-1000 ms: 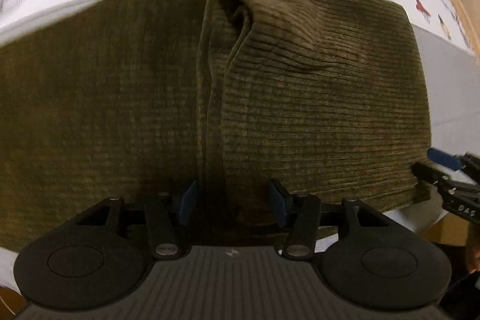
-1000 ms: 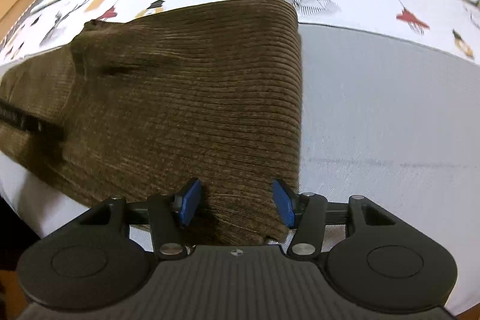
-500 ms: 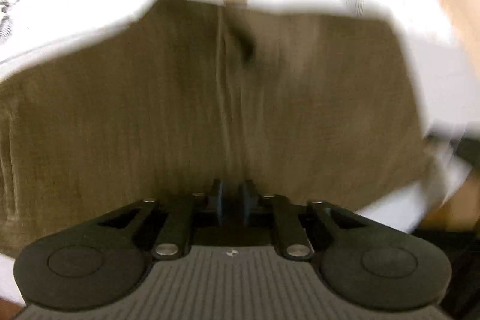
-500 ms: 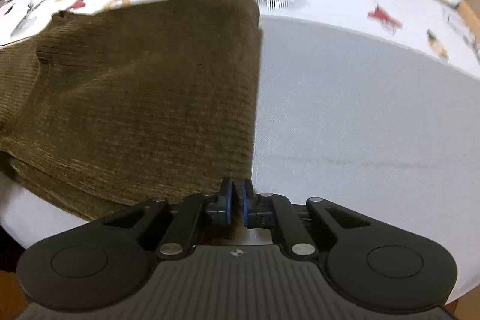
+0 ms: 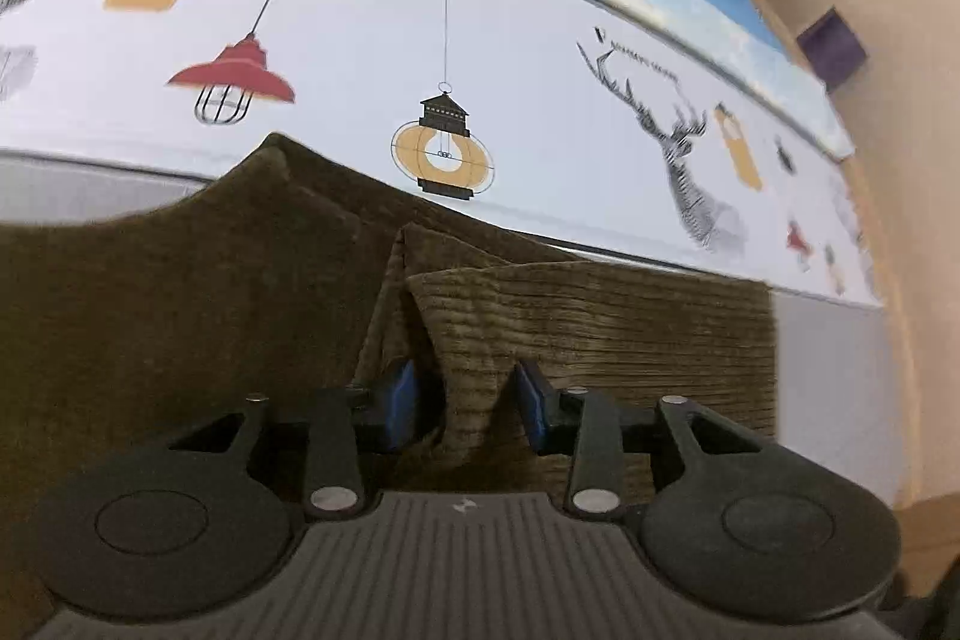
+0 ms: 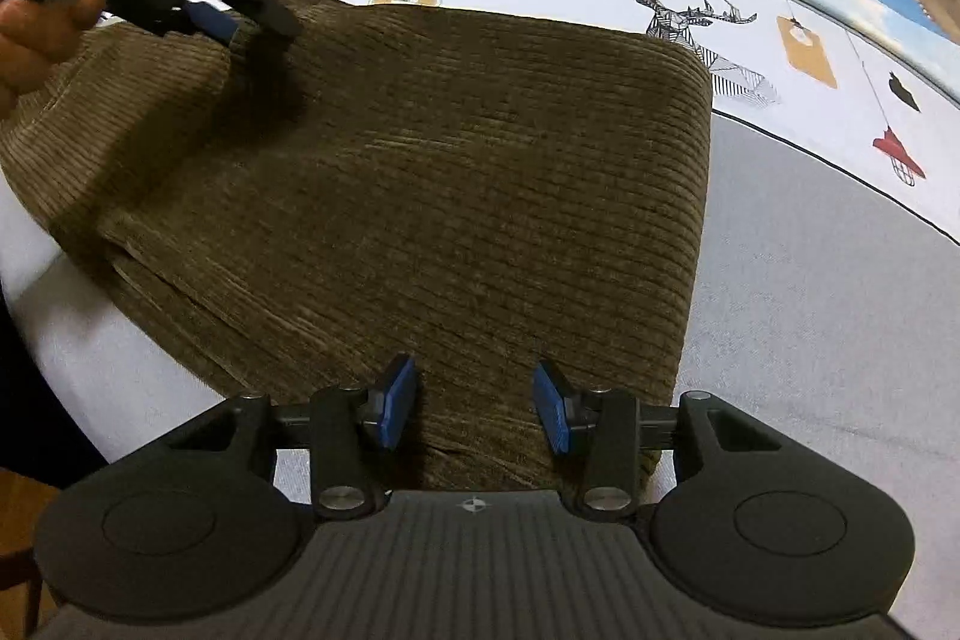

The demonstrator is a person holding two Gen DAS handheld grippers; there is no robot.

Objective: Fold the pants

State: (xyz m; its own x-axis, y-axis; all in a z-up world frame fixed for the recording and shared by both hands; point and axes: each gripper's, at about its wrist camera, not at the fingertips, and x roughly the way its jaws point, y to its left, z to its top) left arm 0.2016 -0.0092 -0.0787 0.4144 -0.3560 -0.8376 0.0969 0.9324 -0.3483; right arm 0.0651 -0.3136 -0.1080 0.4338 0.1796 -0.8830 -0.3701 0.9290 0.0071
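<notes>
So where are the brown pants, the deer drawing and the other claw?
Brown pants (image 6: 450, 172), right wrist view, middle of the folded cloth.
Deer drawing (image 6: 678, 7), right wrist view, its head.
Left claw (image 6: 240, 17), right wrist view, between its fingertips.

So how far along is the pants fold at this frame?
Done: the brown corduroy pants lie doubled on the bed sheet, layered edges stacked at the near left. In hand: the left gripper straddles a raised ridge of cloth and the right gripper straddles the near edge; both jaws have just been opening, pads apart. Left: probably flattening that ridge and perhaps one more fold.
</notes>
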